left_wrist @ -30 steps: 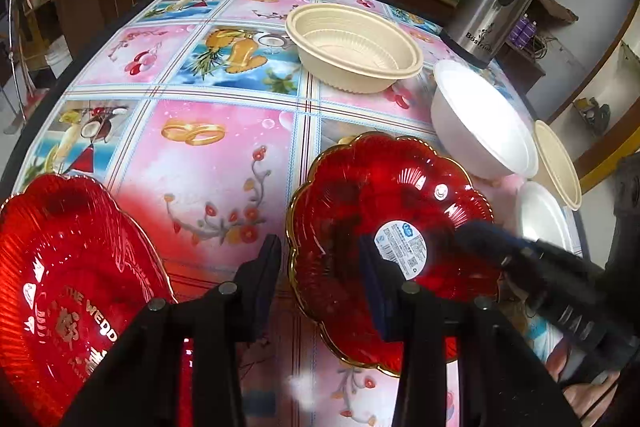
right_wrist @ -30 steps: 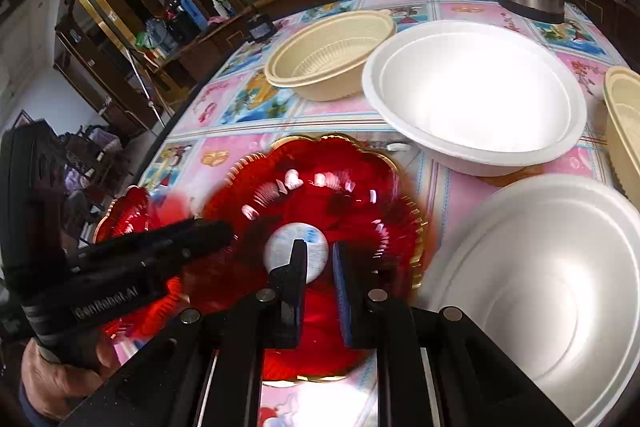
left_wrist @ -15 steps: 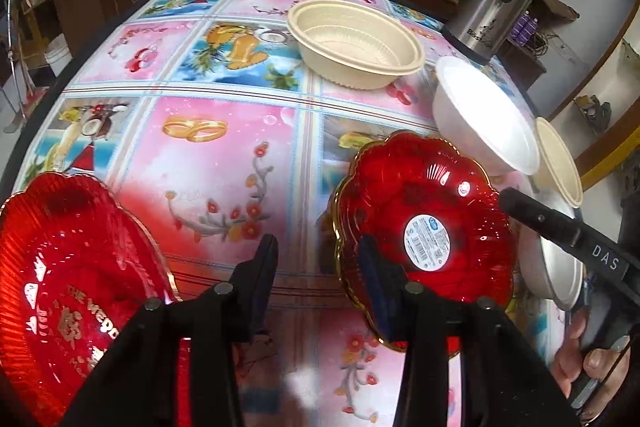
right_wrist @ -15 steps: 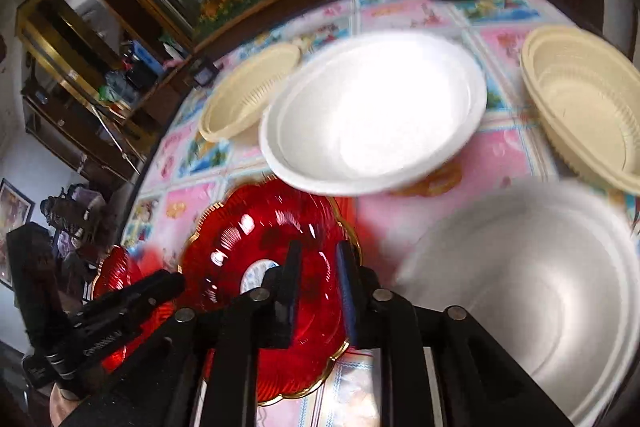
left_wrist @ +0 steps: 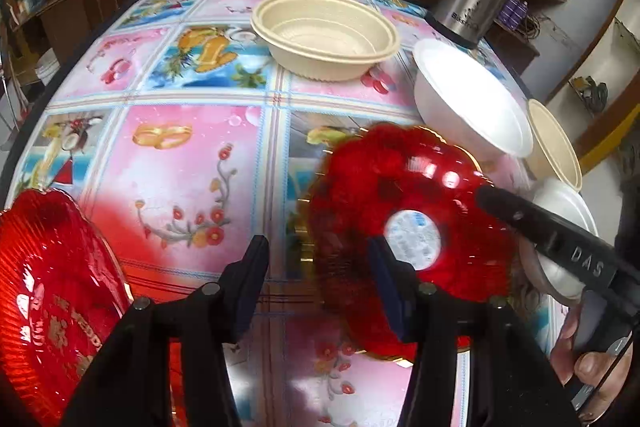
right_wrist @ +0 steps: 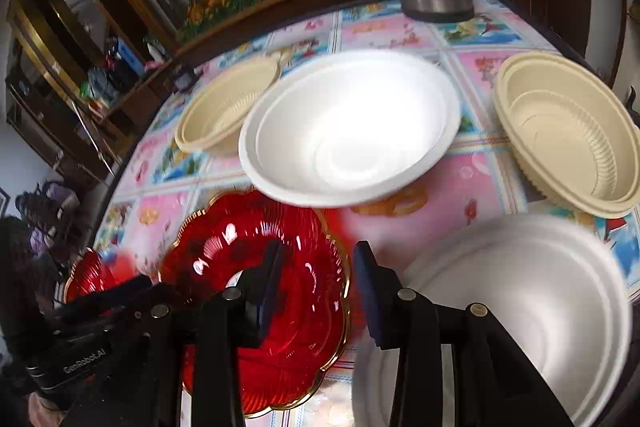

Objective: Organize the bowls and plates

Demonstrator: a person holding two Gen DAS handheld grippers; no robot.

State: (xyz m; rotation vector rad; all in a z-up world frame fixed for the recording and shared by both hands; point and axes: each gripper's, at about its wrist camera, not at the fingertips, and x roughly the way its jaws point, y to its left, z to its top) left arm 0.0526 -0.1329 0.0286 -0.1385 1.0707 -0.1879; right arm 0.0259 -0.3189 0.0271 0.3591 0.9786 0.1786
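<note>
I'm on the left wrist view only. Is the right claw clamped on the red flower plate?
Observer: No. The right claw is opening. The gold rim of the red flower plate sits between its fingers, unclamped.
Operator: The beige bowl at my far right shows edge-on. Anything inside?
Observer: Nothing. That beige bowl is empty, and its inner wall is ribbed.
Operator: And the white bowl behind the right tool?
Observer: That white bowl is empty too, and sits just right of the claw.
</note>
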